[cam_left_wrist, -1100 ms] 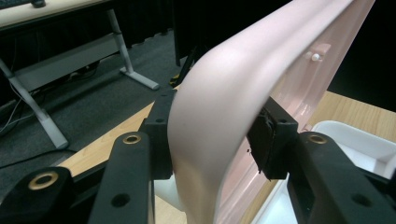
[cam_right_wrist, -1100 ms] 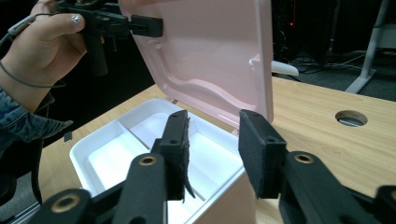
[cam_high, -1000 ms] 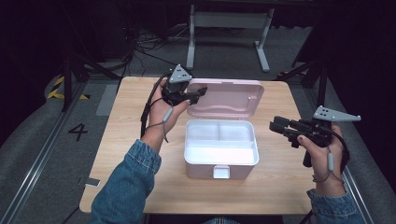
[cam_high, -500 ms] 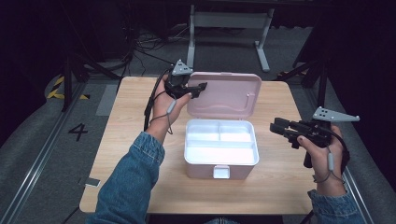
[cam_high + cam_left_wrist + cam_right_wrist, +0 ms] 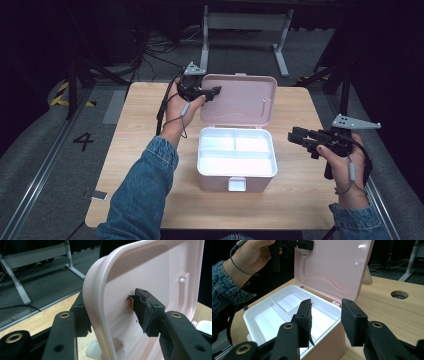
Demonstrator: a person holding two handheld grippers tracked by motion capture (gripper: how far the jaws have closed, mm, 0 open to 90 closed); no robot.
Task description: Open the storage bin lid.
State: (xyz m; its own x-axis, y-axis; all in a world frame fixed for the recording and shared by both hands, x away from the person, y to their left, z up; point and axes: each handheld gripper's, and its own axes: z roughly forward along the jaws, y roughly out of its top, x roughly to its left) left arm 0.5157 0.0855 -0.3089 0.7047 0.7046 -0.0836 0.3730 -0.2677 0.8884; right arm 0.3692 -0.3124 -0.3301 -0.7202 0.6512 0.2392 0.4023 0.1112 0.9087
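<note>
The left gripper [image 5: 214, 92] has just been opening its jaws around the pink plastic lid [image 5: 240, 100], now standing up behind the white box [image 5: 236, 159] mid-table, so the box looks open; the right gripper [image 5: 295, 138] waits, jaws apart.

Light wooden table [image 5: 135, 150], grey carpeted floor [image 5: 45, 165], metal stand [image 5: 240, 22] behind, dark surroundings.
</note>
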